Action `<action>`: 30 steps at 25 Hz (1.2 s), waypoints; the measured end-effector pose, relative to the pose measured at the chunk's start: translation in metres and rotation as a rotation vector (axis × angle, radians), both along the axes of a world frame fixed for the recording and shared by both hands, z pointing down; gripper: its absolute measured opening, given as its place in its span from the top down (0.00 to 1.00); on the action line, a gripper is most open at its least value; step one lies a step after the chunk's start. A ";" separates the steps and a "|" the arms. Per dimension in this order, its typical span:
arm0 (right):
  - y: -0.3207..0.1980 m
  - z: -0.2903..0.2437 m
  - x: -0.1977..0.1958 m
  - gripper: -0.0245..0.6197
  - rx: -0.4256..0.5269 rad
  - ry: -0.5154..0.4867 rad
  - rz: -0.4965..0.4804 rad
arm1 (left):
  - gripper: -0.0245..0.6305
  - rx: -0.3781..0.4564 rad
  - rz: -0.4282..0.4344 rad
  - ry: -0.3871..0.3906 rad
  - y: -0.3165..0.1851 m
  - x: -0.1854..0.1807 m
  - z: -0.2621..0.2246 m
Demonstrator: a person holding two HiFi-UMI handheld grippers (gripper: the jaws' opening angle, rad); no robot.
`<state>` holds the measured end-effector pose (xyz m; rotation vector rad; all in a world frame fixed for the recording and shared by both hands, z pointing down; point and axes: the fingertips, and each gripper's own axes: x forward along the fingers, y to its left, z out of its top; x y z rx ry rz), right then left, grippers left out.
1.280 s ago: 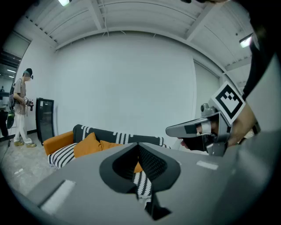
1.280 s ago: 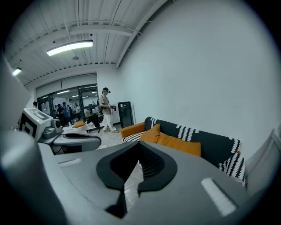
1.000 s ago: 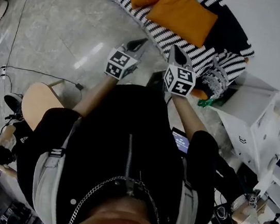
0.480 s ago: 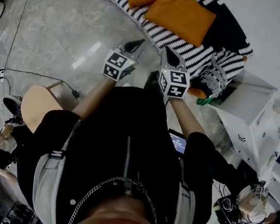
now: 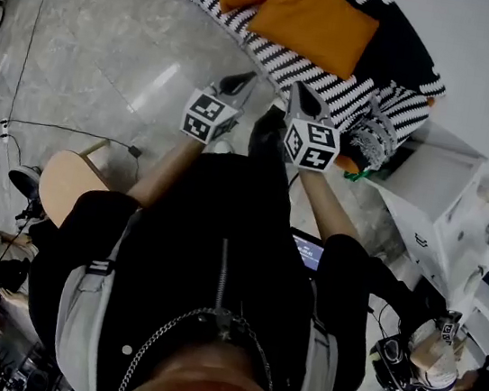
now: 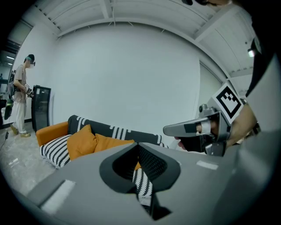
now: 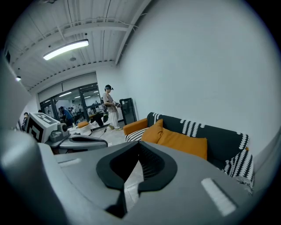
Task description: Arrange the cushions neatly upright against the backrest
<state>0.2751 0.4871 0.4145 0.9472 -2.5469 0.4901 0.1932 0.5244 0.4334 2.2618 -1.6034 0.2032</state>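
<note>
Little has changed over the last second. The left tool and right tool stay pinched shut on nothing, side by side, and have only drifted a touch toward the sofa. The two orange cushions lie ahead of both tools and well apart from them, slumped askew by the backrest. No cushion is handled yet. The approach looks barely begun, and the jaws would have to open first.

Tan stool, floor cable
</note>
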 end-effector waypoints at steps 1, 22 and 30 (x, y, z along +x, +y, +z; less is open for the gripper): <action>-0.007 0.002 -0.001 0.96 -0.005 0.000 0.000 | 0.95 -0.002 0.000 -0.003 -0.006 -0.001 0.001; -0.223 0.005 -0.011 0.96 -0.066 -0.008 -0.120 | 0.95 -0.104 -0.087 -0.044 -0.204 -0.007 0.009; -0.282 0.006 0.012 0.96 -0.078 -0.004 -0.150 | 0.95 -0.111 -0.131 -0.055 -0.265 0.001 0.013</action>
